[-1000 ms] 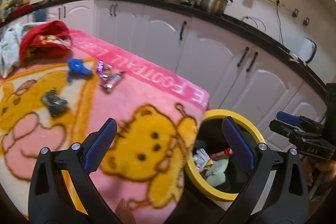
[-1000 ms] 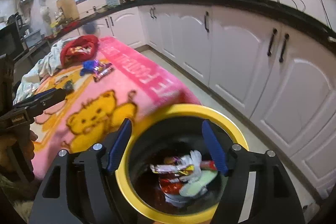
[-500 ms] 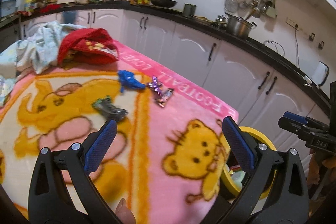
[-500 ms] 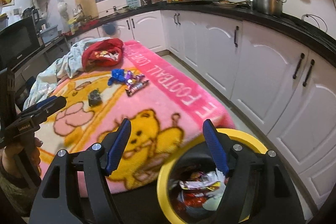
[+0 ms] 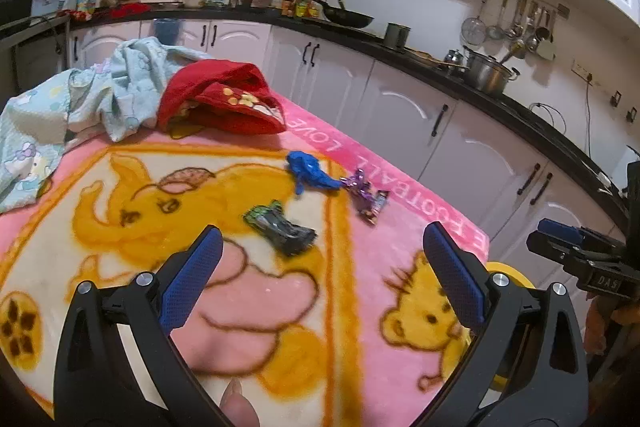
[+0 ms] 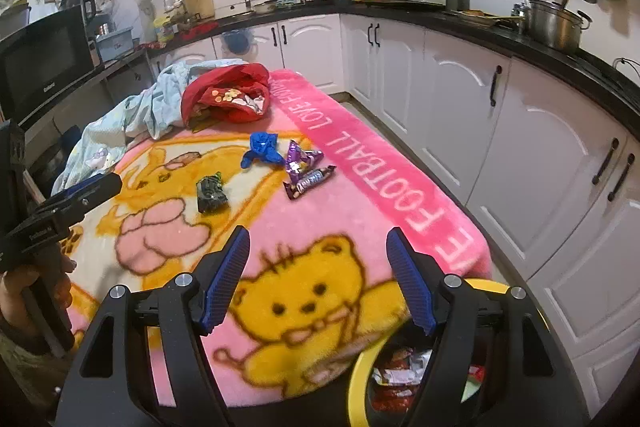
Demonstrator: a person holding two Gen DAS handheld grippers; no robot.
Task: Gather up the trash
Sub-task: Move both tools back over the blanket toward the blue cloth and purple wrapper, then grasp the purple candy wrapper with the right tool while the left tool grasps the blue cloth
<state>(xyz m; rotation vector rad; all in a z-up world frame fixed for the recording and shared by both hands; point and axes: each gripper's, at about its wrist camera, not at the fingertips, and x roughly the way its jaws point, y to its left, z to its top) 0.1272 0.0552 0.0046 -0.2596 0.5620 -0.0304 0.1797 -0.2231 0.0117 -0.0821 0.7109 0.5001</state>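
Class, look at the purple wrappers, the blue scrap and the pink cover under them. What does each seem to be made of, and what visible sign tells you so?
Purple wrappers: likely metallised plastic film; they are glossy, with sharp creases.
Blue scrap: probably thin plastic or rubber, smooth and crumpled; the look leaves it open.
Pink cover: plush fleece blanket; its surface is fuzzy and matte, with soft-edged print.

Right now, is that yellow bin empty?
No, the yellow bin already holds crumpled wrappers, seen past the blanket's edge.

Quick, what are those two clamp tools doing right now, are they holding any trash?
Left tool: open, holding nothing.
Right tool: open, holding nothing.
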